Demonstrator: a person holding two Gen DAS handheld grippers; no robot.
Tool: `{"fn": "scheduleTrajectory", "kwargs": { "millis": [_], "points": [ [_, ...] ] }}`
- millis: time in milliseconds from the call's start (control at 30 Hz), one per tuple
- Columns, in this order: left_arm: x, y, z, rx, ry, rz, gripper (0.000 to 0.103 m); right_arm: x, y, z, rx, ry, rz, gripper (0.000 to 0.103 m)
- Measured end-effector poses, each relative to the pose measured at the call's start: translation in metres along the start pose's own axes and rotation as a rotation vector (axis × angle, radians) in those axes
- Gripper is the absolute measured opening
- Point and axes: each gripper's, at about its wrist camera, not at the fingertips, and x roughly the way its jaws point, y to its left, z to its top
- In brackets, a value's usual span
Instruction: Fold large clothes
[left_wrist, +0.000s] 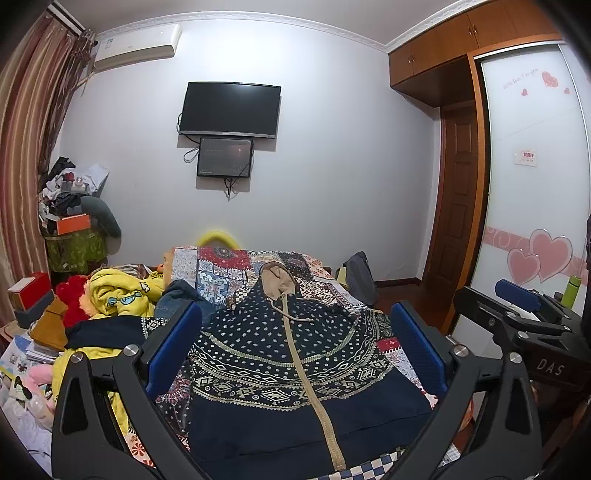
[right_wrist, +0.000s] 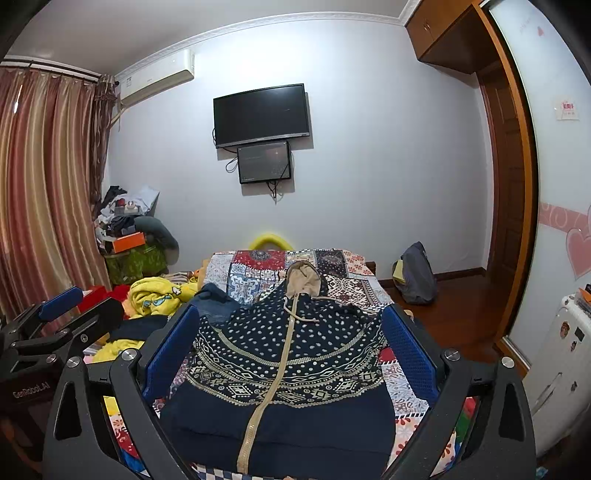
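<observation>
A navy hooded jacket (left_wrist: 295, 350) with white dots, patterned bands, a tan zip and a tan-lined hood lies flat, front up, on the patchwork bedspread (left_wrist: 229, 269); it also shows in the right wrist view (right_wrist: 288, 354). My left gripper (left_wrist: 295, 339) is open and empty, held above the jacket's hem with its blue pads wide apart. My right gripper (right_wrist: 291, 343) is open and empty, also above the hem. The right gripper shows at the right of the left wrist view (left_wrist: 517, 314), and the left gripper at the left of the right wrist view (right_wrist: 62, 317).
Yellow and red clothes and toys (left_wrist: 118, 295) are heaped at the bed's left, with boxes (left_wrist: 29, 299) and books beside them. A grey backpack (right_wrist: 415, 275) sits on the wooden floor to the right. A wardrobe (left_wrist: 524, 184), a door, a wall TV (left_wrist: 229, 110) and curtains surround the bed.
</observation>
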Motion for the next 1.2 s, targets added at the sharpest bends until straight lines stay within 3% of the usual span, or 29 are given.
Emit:
{"fn": "scheduleTrajectory", "kwargs": {
  "millis": [1200],
  "points": [
    [0.0006, 0.0020, 0.0002, -0.003, 0.014, -0.002, 0.103, -0.0017, -0.0041, 0.0012, 0.014, 0.000, -0.002, 0.098]
  ]
}}
